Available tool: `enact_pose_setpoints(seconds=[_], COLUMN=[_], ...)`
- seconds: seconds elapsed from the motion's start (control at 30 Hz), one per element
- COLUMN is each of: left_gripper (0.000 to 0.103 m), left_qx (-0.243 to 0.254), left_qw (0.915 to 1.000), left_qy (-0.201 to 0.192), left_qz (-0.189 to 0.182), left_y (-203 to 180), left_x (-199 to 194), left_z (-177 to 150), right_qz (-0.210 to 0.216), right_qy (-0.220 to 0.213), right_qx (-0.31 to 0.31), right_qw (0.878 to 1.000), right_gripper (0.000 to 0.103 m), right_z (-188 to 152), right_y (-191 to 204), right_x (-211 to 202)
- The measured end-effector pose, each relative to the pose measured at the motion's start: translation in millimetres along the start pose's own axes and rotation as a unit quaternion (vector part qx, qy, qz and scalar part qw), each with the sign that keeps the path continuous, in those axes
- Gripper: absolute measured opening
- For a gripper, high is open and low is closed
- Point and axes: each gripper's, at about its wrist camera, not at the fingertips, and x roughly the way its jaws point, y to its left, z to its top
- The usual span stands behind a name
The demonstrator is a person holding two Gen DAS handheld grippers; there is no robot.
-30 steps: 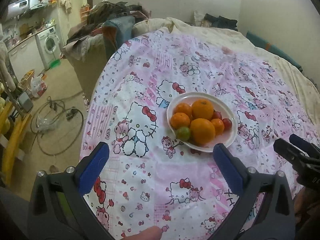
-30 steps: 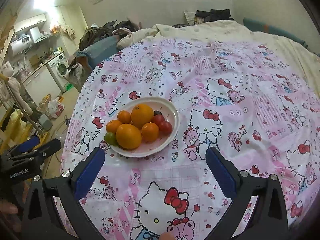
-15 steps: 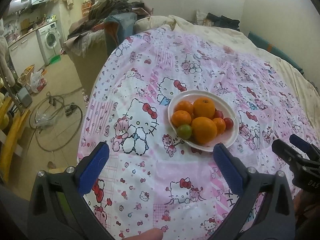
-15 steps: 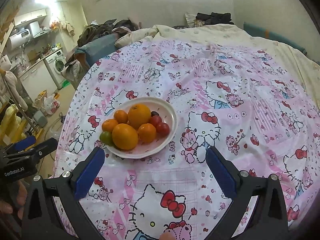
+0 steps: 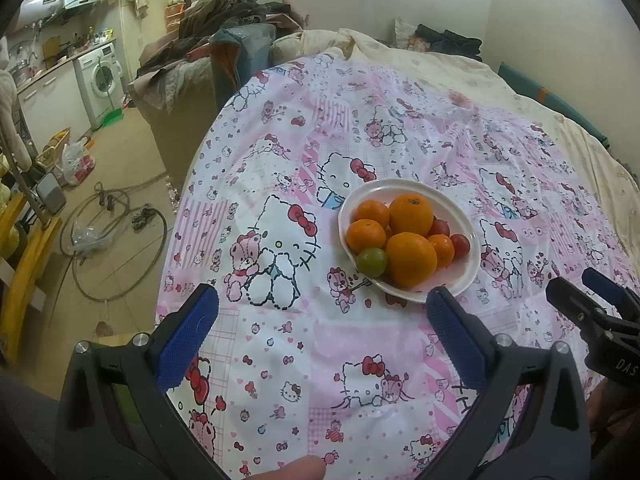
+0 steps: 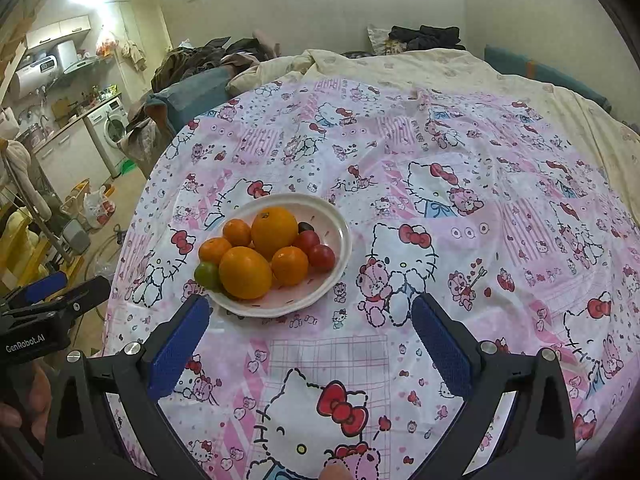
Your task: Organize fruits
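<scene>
A white plate (image 5: 466, 276) (image 6: 340, 232) sits on the pink Hello Kitty cloth (image 5: 300, 360) (image 6: 480, 240). It holds two big oranges (image 5: 411, 258) (image 6: 245, 273), several small mandarins (image 5: 366, 235) (image 6: 289, 265), a green fruit (image 5: 371, 262) (image 6: 206, 275) and red tomatoes (image 5: 460, 245) (image 6: 321, 257). My left gripper (image 5: 320, 320) is open and empty, near the plate's front left. My right gripper (image 6: 310, 328) is open and empty, just in front of the plate. Each gripper shows at the edge of the other's view.
The cloth covers a bed with a cream quilt (image 5: 440, 68) (image 6: 440, 68) at the back. Left of the bed are a sofa piled with clothes (image 5: 208, 56), a floor with cables (image 5: 116, 232) and a washing machine (image 5: 102, 80).
Both grippers have moved slightly; the plate sits a little nearer and lower in both views. Both stay open and empty.
</scene>
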Motion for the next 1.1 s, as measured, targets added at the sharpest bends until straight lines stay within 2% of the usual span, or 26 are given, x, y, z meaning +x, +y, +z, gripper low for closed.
enact_pose_setpoints(seconds=[1.1], left_gripper=[0.103], left_qx=[-0.003], left_qw=[1.0], left_qy=[0.008], left_qz=[0.005], left_y=[6.3], left_x=[5.1], left_z=[-5.9], right_qz=[0.0], right_qy=[0.003], right_qx=[0.002], right_qw=[1.0], right_gripper=[0.103], right_z=[-1.0], right_y=[1.3], right_x=[1.3])
